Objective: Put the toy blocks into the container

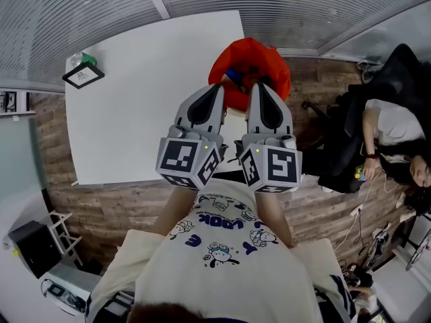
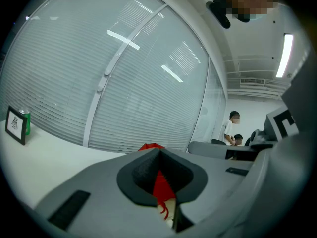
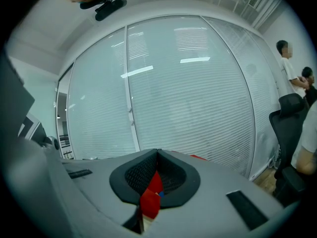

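A red soft container [image 1: 264,58] sits at the right edge of the white table [image 1: 148,93], with a blue block [image 1: 234,78] showing in its mouth. My left gripper [image 1: 220,86] and right gripper [image 1: 258,86] lie side by side, both tips at the container's near rim. In the left gripper view the left gripper [image 2: 159,151] has its jaws together, with the red container [image 2: 161,190] showing through the gap behind the tips. The right gripper [image 3: 157,152] is likewise shut, with the red container [image 3: 150,198] and a blue speck [image 3: 160,194] behind it. Whether either pinches fabric is hidden.
A framed picture [image 1: 83,76] and a green can [image 1: 86,60] stand at the table's far left corner. A seated person [image 1: 394,130] and a black chair are to the right on the wooden floor. Windows with blinds run behind the table.
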Available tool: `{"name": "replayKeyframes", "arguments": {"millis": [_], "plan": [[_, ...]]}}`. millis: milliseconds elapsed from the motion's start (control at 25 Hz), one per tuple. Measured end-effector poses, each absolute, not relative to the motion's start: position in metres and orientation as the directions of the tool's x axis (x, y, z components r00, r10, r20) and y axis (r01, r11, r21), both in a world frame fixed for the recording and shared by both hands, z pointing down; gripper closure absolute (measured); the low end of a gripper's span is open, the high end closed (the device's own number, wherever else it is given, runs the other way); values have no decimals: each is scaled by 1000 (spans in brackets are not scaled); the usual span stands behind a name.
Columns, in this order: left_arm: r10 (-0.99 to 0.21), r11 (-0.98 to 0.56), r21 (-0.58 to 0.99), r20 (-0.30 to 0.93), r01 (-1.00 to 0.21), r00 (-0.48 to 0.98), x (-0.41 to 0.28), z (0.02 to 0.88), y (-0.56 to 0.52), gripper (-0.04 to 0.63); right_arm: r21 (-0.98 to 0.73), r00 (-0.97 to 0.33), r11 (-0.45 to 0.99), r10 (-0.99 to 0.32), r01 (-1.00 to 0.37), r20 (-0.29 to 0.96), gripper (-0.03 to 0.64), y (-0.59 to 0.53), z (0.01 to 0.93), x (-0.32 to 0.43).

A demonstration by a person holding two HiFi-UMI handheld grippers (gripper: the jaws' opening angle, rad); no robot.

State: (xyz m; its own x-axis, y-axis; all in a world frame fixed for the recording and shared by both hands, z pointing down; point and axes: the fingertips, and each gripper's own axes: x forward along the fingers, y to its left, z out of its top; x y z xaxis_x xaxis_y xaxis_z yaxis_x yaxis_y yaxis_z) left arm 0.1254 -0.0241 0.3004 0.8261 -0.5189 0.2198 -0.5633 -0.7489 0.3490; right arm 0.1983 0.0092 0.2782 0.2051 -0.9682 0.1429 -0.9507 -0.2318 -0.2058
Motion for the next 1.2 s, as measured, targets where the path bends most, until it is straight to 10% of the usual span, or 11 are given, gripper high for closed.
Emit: {"name": "replayKeyframes", "arguments": {"millis": [1200], "plan": [[-515, -747, 362, 214, -557, 830, 114, 303, -24, 564, -211, 187, -218, -969, -953, 159, 617, 5, 285, 181]]}}
